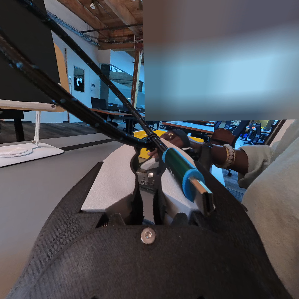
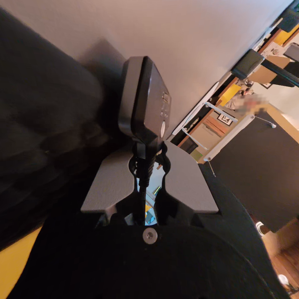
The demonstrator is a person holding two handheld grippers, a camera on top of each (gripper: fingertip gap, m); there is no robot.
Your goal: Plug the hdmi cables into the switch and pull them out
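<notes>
In the left wrist view my left gripper (image 1: 148, 145) is shut on a black braided HDMI cable (image 1: 90, 111) that runs up to the left. A second cable ends in a green and blue plug (image 1: 179, 168). It lies loose across my right finger with its metal tip toward the camera. The black switch (image 1: 146, 179) shows through the gap between my fingers. In the right wrist view my right gripper (image 2: 148, 153) is shut on the black plug (image 2: 144, 163) of a cable that sits in the end of the switch (image 2: 145, 100). The switch hangs tilted above the table.
A grey table (image 1: 48, 186) carries a white stand (image 1: 24, 152) that holds a dark panel (image 1: 24, 56). A yellow bin (image 1: 144, 150) sits behind my left fingers. A person's hand with bracelets (image 1: 226, 155) is at the right. A dark blurred mass (image 2: 40, 129) fills the left of the right wrist view. About 20 cm separates my left fingertips from my right.
</notes>
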